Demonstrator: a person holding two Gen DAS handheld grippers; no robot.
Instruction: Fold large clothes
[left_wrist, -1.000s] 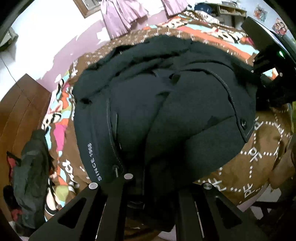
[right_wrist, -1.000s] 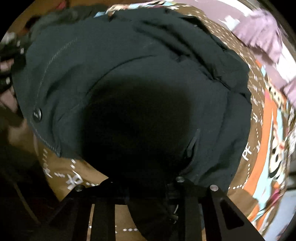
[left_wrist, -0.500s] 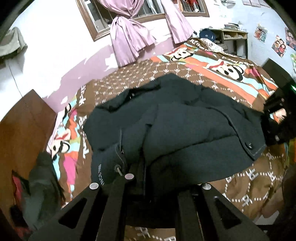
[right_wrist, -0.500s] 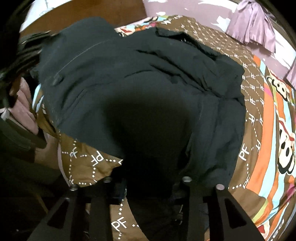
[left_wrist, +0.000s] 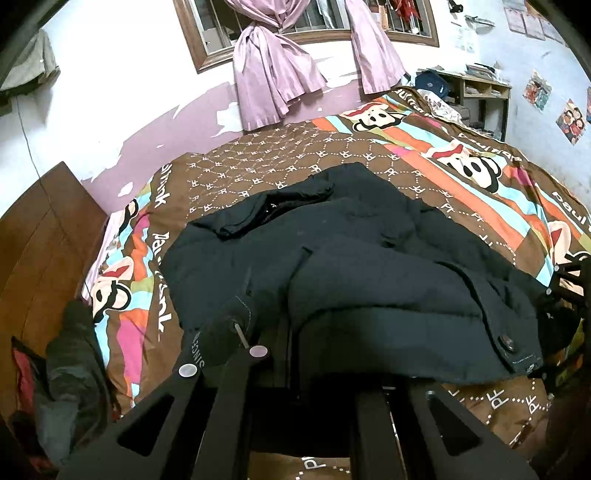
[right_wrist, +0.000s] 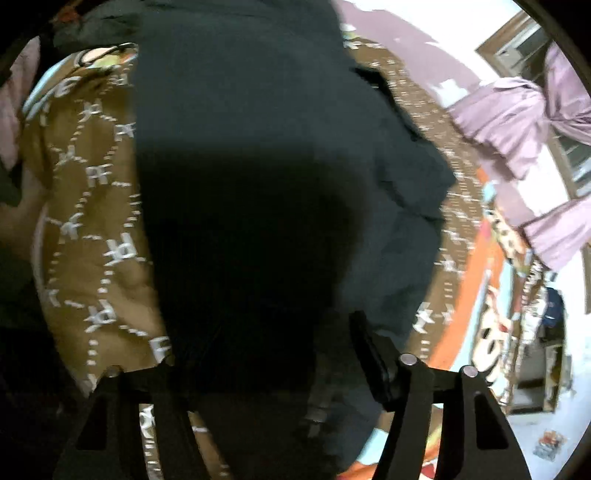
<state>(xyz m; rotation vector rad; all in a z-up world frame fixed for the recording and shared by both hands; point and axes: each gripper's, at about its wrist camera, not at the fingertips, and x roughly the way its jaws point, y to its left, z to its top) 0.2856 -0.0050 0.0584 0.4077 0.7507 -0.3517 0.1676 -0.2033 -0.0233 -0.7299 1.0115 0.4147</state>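
A large dark puffer jacket (left_wrist: 369, 266) lies spread on a bed with a brown patterned cover (left_wrist: 258, 162). My left gripper (left_wrist: 299, 376) is shut on the jacket's near hem, beside the corner with white lettering (left_wrist: 195, 350), and holds it lifted off the bed. In the right wrist view the jacket (right_wrist: 258, 166) fills the middle and thick fabric runs down between the fingers of my right gripper (right_wrist: 266, 369). Its jaws are closing on that fabric. In the left wrist view, the right gripper (left_wrist: 569, 284) shows at the jacket's right edge.
Dark clothes (left_wrist: 70, 369) are heaped on the floor left of the bed, next to brown wooden furniture (left_wrist: 37, 240). Purple curtains (left_wrist: 273, 74) hang at the window behind the bed. A shelf unit (left_wrist: 476, 88) stands at the far right corner.
My left gripper has risen and drawn back with the hem, so more bed and window show. The right wrist view has rolled and blurred; its fingers stand wider than a second ago.
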